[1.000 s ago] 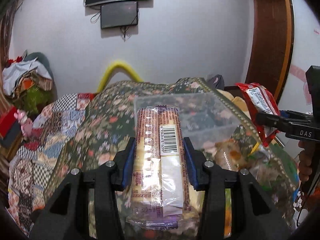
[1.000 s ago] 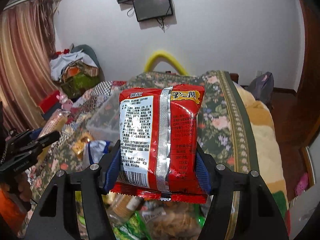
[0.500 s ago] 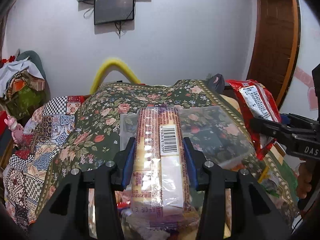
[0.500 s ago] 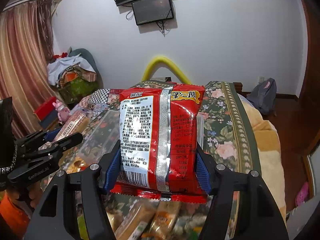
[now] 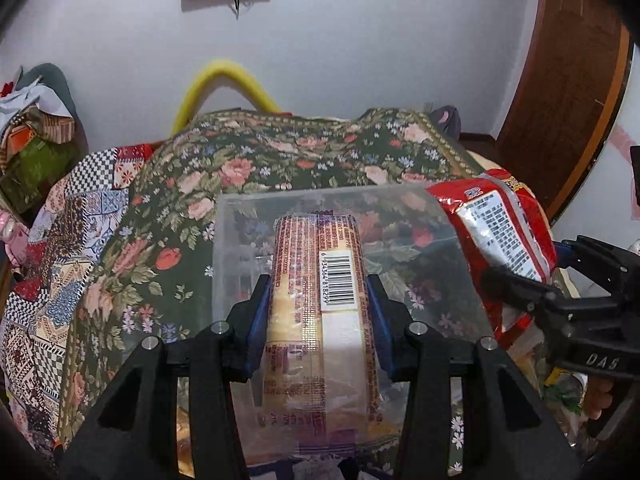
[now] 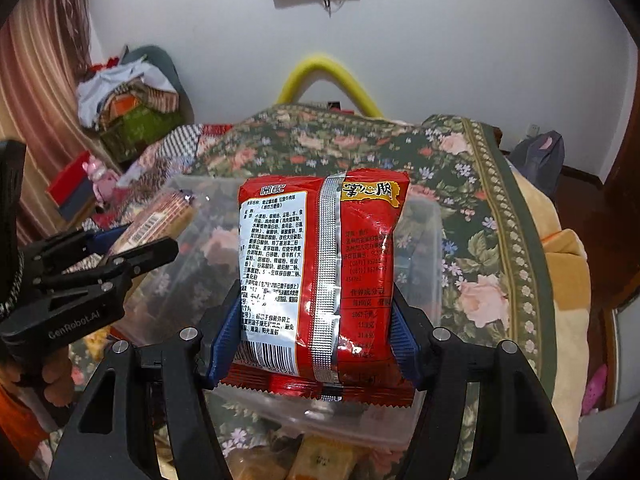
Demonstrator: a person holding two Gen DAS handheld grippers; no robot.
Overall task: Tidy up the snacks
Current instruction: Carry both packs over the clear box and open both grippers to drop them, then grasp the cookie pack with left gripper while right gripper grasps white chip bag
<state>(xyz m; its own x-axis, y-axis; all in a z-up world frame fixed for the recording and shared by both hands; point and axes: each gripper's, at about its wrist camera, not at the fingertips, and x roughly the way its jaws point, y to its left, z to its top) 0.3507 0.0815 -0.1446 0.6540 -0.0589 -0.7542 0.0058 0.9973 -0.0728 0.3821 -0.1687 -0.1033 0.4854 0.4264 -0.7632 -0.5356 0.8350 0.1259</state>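
Both packets hang above the empty clear bin (image 5: 340, 216) at 12 o'clock, nothing sorted: left gripper (image 5: 318, 304) jaws clamp the biscuit pack (image 5: 316, 280), right gripper (image 6: 316, 320) jaws clamp the red noodle bag (image 6: 320, 260).

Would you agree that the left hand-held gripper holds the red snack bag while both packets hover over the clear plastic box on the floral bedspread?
Not quite: the left hand-held gripper holds the biscuit roll; the red snack bag sits in the right hand-held gripper, as the right wrist view shows. Both are over the clear plastic box.
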